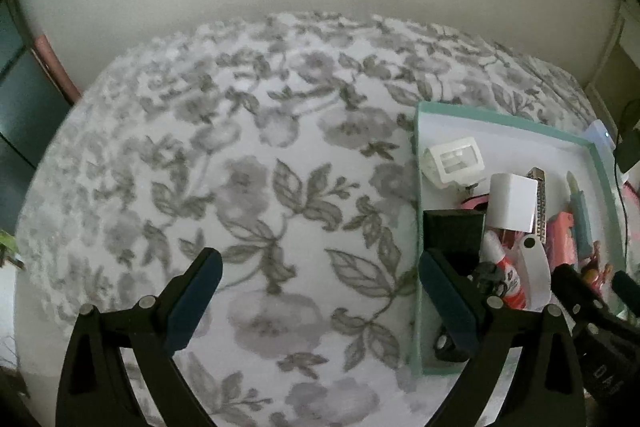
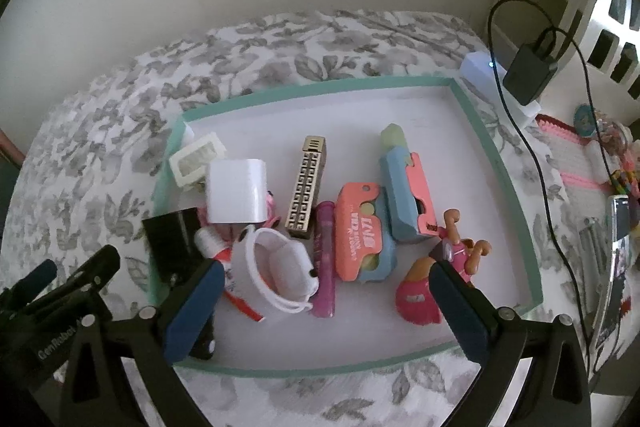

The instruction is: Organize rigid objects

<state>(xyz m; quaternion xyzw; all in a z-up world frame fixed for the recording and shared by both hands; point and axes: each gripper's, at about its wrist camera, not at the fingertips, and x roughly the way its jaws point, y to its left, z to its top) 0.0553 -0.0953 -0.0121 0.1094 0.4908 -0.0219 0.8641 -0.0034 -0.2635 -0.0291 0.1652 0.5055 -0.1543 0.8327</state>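
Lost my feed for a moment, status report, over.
Left gripper jaws open, empty, over floral cloth. Right gripper jaws open, empty, above teal-rimmed white tray. Small items piled inside; white cup nearest.

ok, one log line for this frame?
left gripper: open, empty, over floral cloth | right gripper: open, empty, over tray | tray: small items inside
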